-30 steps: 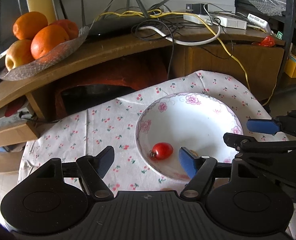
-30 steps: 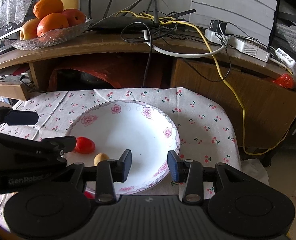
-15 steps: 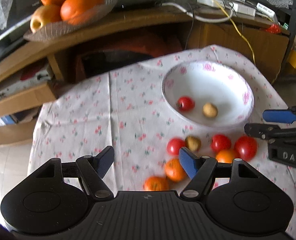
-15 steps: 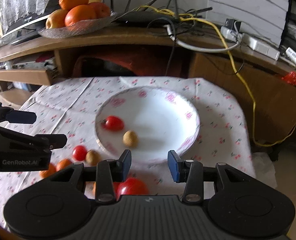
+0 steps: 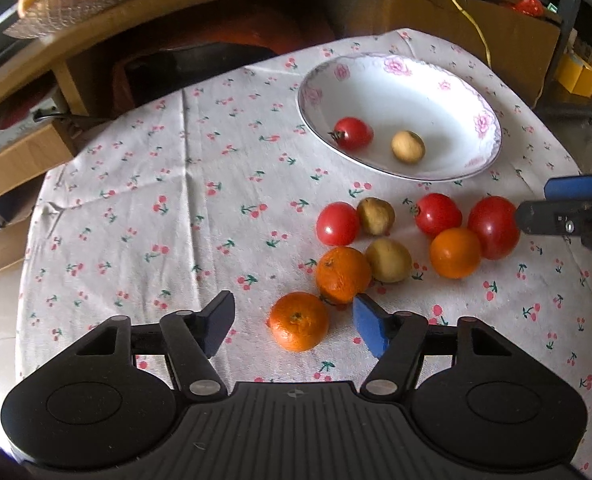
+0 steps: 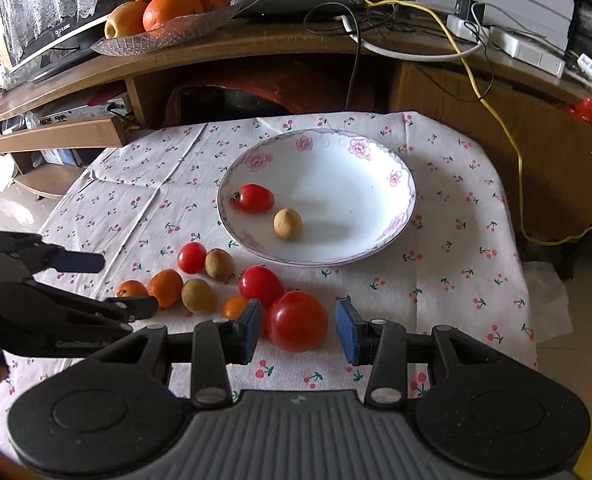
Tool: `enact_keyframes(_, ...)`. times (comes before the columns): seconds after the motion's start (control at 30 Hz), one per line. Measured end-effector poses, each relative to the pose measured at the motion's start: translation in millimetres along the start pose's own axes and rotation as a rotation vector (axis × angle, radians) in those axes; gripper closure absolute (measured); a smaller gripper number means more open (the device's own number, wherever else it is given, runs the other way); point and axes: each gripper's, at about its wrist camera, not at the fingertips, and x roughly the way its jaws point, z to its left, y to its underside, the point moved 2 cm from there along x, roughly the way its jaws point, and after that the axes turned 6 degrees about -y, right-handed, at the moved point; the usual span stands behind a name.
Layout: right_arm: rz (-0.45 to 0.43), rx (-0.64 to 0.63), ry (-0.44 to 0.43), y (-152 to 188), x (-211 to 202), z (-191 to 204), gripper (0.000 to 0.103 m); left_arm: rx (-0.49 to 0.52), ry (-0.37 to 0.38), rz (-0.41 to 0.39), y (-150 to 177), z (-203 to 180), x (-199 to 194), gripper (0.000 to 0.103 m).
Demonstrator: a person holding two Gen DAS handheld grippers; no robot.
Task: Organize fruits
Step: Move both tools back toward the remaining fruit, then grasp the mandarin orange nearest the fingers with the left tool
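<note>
Right gripper [image 6: 299, 332], jaws apart, straddles the big tomato [image 6: 298, 320]; the plate [image 6: 400, 224] lies straight ahead; left gripper [image 5: 291, 326] gapes around an orange [image 5: 299, 321]

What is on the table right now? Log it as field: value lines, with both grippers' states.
surface: floral tablecloth
plate: holds one tomato and one longan
loose fruit on cloth: three tomatoes, three small oranges, two longans
left gripper: jaws open, a small orange between them, not gripped
right gripper: jaws open around the large tomato
background: glass fruit dish on the wooden shelf
</note>
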Motion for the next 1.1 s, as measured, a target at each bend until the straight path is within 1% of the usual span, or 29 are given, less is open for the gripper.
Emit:
enact_keyframes(0.07, 0.011, 0.009, -0.007, -1, 1, -3, 0.064, 0.009, 0.008, 0.001, 0, -2, 1, 0.032)
enact_keyframes(0.17, 0.021, 0.031, -0.017, -4, 2, -10, 0.064, 0.016, 0.025, -0.001, 2, -5, 3, 0.037)
enact_keyframes(0.23, 0.022, 0.045, -0.020, -6, 1, -15, 0.064, 0.015, 0.043, -0.003, 1, -6, 5, 0.044)
enact_keyframes(0.27, 0.021, 0.052, -0.026, -7, 0, -17, 0.064, 0.015, 0.047, -0.003, 2, -7, 3, 0.044)
enact_keyframes(0.33, 0.029, 0.061, -0.042, -7, 1, -19, 0.064, 0.023, 0.050, -0.010, 1, -9, 2, 0.052)
enact_keyframes(0.47, 0.050, 0.044, -0.058, -7, 3, -19, 0.064, 0.008, 0.065, -0.008, 1, -9, 3, 0.054)
enact_keyframes(0.57, 0.070, 0.059, -0.043, -5, 8, -26, 0.064, -0.003, 0.069, -0.007, 0, -8, 1, 0.059)
enact_keyframes(0.6, 0.080, 0.068, -0.042, -4, 11, -29, 0.064, -0.005, 0.069, -0.009, 1, -8, -1, 0.063)
enact_keyframes(0.63, 0.090, 0.072, -0.040, -3, 13, -31, 0.064, -0.007, 0.072, -0.011, 1, -7, -2, 0.064)
enact_keyframes(0.87, 0.096, 0.065, -0.055, -3, 17, -31, 0.063, -0.012, 0.085, -0.010, 2, -4, -2, 0.063)
enact_keyframes(0.97, 0.088, 0.074, -0.062, -5, 16, -33, 0.063, -0.002, 0.078, 0.011, 4, -4, 2, 0.060)
enact_keyframes(1.03, 0.091, 0.075, -0.070, -6, 18, -33, 0.063, 0.005, 0.078, 0.003, 6, -4, 2, 0.059)
enact_keyframes(1.07, 0.093, 0.072, -0.070, -6, 19, -32, 0.063, 0.008, 0.078, 0.002, 6, -4, 2, 0.057)
enact_keyframes(1.1, 0.090, 0.067, -0.068, -6, 19, -32, 0.062, 0.010, 0.079, 0.002, 6, -4, 3, 0.053)
